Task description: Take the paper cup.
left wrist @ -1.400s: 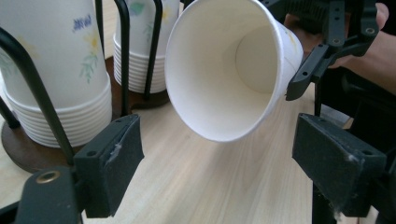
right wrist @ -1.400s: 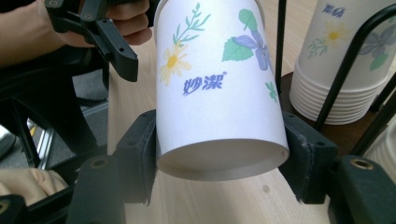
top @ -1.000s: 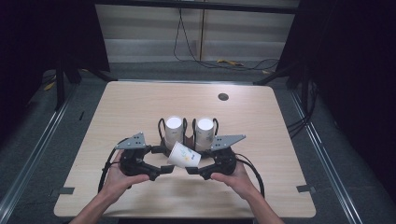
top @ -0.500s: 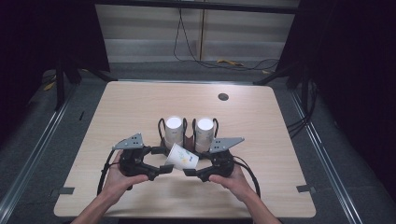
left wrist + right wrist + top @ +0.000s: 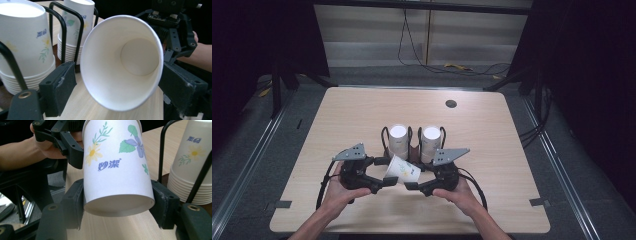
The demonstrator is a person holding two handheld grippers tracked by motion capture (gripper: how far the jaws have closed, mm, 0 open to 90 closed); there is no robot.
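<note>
A single paper cup point(image 5: 402, 170) is lying on its side in the air just above the surface point(image 5: 492, 130), held between the two grippers in front of the two stacks. The right gripper point(image 5: 117, 210) is pinching the cup near its base, its jaws pressing on both sides of the printed wall. The left gripper point(image 5: 110, 82) is sitting at the cup's open mouth with a jaw on each side of the rim; whether those jaws are pressing or only flanking the rim, I cannot tell. Judging from this, one cup is already off a stack and is being passed or steadied between hands, while setting it down is not yet done. The cup is empty, its white inside bare. Behind it, a black wire holder point(image 5: 412, 137) is carrying the left stack of cups point(image 5: 398, 139) and the right stack of cups point(image 5: 430, 141), both upside down and nested.
</note>
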